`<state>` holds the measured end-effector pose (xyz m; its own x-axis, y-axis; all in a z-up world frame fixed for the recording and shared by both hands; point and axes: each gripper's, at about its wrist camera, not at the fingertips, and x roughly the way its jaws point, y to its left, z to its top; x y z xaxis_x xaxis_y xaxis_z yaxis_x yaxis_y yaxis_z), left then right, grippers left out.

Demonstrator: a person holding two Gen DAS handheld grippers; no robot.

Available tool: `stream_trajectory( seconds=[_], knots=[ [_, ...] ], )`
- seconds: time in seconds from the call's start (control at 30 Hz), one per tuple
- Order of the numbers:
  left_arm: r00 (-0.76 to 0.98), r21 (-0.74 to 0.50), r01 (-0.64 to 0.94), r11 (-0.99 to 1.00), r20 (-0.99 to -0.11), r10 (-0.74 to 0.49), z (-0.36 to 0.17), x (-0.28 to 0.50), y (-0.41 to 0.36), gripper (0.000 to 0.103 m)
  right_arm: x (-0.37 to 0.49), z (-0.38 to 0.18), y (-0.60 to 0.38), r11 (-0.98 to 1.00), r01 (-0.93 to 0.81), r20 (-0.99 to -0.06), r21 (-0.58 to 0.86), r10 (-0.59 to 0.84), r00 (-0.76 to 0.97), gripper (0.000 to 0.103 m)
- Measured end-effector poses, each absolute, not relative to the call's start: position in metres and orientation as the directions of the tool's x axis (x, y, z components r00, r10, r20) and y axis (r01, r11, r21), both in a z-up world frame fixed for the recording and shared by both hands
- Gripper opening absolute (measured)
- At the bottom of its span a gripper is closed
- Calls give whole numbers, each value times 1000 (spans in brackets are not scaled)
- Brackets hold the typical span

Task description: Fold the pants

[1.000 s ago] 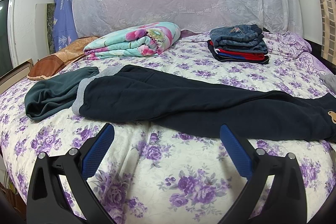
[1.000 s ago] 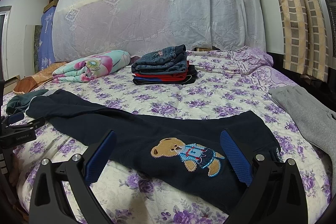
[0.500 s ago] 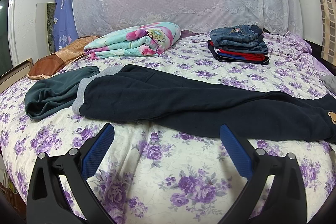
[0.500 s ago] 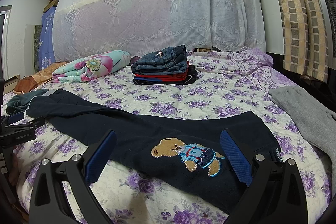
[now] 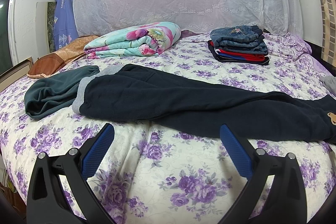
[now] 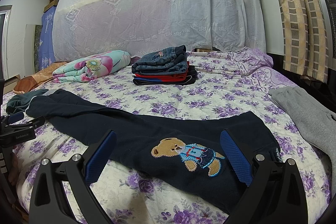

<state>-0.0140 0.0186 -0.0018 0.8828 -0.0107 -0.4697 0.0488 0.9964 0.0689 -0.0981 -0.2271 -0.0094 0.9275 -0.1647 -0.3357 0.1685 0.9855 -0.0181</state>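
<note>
Pants flat on bedspread, unchanged from a second ago: no fold begun. Long axis runs across bed, cuffs toward left, bear-patch waist end toward right. Left gripper wide open, empty, near leg edge. Right gripper wide open, empty, over waist end.

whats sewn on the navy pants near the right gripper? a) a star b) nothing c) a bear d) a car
c: an embroidered bear in blue overalls sits on the navy pants, between the open fingers of the right gripper.
</note>
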Motion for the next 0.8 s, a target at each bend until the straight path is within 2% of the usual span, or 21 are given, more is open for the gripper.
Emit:
stream_trajectory(
  seconds=[0.8],
  knots=[
    [882, 66, 48, 997, -470, -12, -1, -14, 21, 98, -98, -10, -226, 986, 168, -336, -20, -165, 927, 100]
  ],
)
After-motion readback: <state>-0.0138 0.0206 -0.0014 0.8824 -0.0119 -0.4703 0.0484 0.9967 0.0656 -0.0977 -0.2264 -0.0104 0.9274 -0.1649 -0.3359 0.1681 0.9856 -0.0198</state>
